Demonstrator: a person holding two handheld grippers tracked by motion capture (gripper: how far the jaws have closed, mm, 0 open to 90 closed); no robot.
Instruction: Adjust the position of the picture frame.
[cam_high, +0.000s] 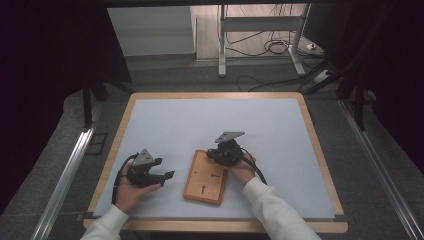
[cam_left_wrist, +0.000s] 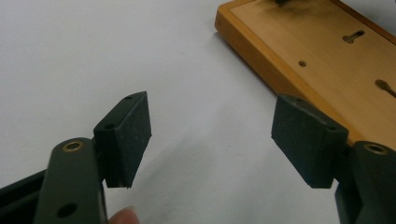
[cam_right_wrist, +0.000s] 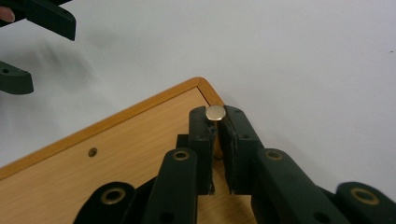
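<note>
Right gripper (cam_right_wrist: 215, 122) near camera, jaws pinched on small round metal disc (cam_right_wrist: 215, 113), coin-like, over far right corner of wooden board (cam_right_wrist: 116, 163). Disc likely light, stiff, slippery; grip on edges. Left gripper (cam_high: 165, 176) spread, empty, left of board on white table (cam_high: 200, 120).

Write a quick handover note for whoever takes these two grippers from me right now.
Right gripper: jaws shut on a small round metal pin, over the far right corner of the wooden board.
Left gripper: jaws open, holding nothing, resting on the white table left of the board.
Board: lies flat, with keyhole slots and a small hole showing.
Done: pin gripped.
Left: probably placing the pin; where it goes I cannot tell.
</note>
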